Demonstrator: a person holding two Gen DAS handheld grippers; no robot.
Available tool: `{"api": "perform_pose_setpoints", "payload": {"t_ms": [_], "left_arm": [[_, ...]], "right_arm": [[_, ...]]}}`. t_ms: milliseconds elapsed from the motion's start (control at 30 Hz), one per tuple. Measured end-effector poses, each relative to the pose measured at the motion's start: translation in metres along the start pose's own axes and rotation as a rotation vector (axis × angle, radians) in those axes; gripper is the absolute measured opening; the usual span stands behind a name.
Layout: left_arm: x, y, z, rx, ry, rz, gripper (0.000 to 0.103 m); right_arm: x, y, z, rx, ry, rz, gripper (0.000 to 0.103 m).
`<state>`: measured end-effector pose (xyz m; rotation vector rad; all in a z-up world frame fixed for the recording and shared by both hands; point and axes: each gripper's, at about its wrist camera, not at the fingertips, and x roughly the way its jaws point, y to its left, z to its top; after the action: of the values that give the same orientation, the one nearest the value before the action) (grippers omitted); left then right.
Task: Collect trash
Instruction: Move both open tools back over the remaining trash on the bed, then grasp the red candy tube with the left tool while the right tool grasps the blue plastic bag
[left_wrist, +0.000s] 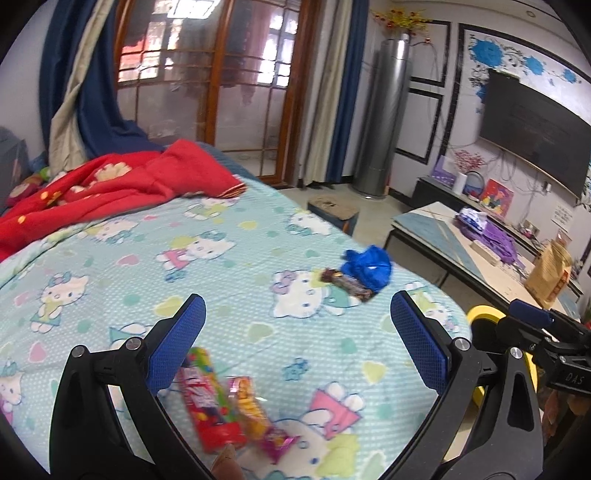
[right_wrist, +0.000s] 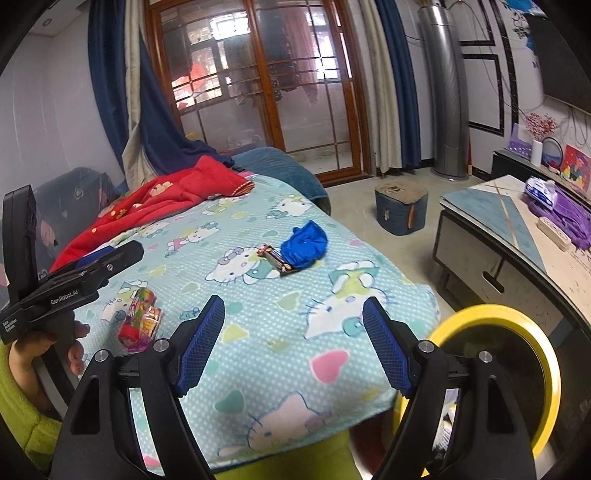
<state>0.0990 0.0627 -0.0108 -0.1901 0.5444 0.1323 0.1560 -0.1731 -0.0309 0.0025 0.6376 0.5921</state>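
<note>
Trash lies on a bed with a light blue cartoon-cat sheet (left_wrist: 229, 288). A red candy packet (left_wrist: 210, 406) and a pink-orange wrapper (left_wrist: 258, 417) lie just under my left gripper (left_wrist: 297, 350), which is open and empty above them. Farther off lie a brown snack bar wrapper (left_wrist: 349, 285) and a crumpled blue bag (left_wrist: 369, 267). My right gripper (right_wrist: 293, 347) hangs open and empty over the bed's near corner; the same wrappers (right_wrist: 142, 319), bar (right_wrist: 277, 258) and blue bag (right_wrist: 304, 243) show there. A yellow-rimmed bin (right_wrist: 517, 369) stands by the bed corner.
A red blanket (left_wrist: 110, 184) is bunched at the head of the bed. A low table (right_wrist: 517, 236) with purple cloth and a tissue pack stands on the right. A round stool (right_wrist: 400, 210) sits on the floor beyond. A hand (right_wrist: 40, 350) holds the left gripper.
</note>
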Motion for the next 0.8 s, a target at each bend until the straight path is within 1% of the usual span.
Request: {"api": "perform_pose_setpoints", "payload": {"t_ms": [300,600,667,733,800], "left_arm": [[0.010,0.041,-0.008,-0.072,0.060,0.047,0.092],[0.030,0.077,-0.024,-0.182,0.160,0.058,0.092],[0.034,0.081,-0.029,-0.204,0.185,0.050,0.086],[0.039,0.085,-0.034,-0.227,0.214,0.045,0.084],[0.042,0.087,-0.037,-0.243,0.225,0.039,0.083]], "right_arm": [[0.050,0.010,0.023,-0.011,0.009,0.003,0.075],[0.111,-0.006,0.036,0.053,0.097,-0.003,0.074],[0.124,-0.008,0.039,0.063,0.112,-0.019,0.073],[0.137,-0.014,0.041,0.096,0.131,-0.023,0.072],[0.148,-0.017,0.043,0.124,0.148,-0.022,0.070]]}}
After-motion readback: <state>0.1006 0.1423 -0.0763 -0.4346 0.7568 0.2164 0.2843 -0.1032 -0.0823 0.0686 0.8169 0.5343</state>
